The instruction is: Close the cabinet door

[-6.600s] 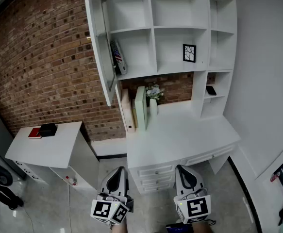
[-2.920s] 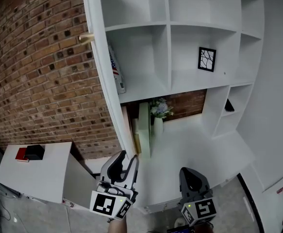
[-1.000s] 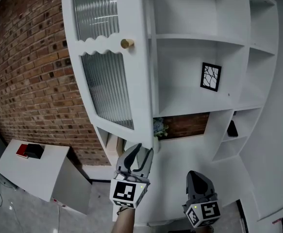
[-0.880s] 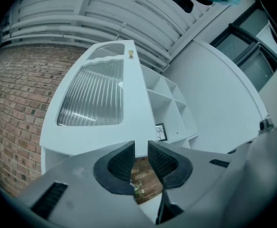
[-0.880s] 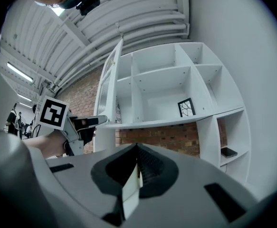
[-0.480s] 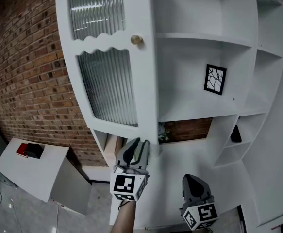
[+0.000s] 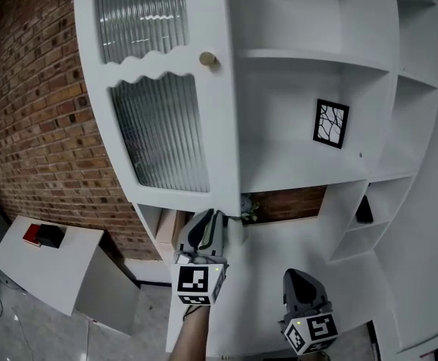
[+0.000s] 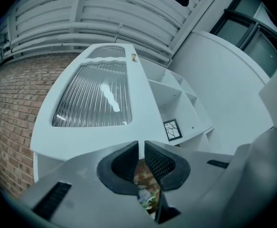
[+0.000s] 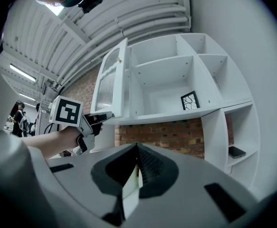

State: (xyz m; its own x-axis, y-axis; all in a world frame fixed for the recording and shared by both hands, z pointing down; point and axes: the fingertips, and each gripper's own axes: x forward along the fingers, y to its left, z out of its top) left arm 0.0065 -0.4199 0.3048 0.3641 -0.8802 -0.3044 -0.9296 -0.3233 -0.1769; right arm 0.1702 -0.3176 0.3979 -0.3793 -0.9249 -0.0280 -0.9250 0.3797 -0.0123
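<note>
The white cabinet door [image 7: 166, 126], with ribbed glass and a gold knob [image 7: 208, 59], stands nearly flush with the shelf unit's left bay. My left gripper [image 7: 211, 218] is shut, its tips against the door's bottom right corner. In the left gripper view the door [image 8: 95, 99] fills the space above the closed jaws of the left gripper [image 8: 141, 150]. My right gripper [image 7: 298, 278] hangs lower at the right, shut and holding nothing. The right gripper view shows the door [image 9: 110, 87] edge-on and the left gripper [image 9: 107, 114] below it.
Open shelves hold a framed picture [image 7: 331, 123] and a dark phone [image 7: 363, 210]. The white desk [image 7: 279, 247] lies beneath the grippers, with a small plant [image 7: 246, 205] by the brick wall. A low white side table [image 7: 46, 269] carries a red and black item at far left.
The door has swung from wide open to nearly shut, with my left gripper following its lower edge rightward. The right gripper has stayed low.
</note>
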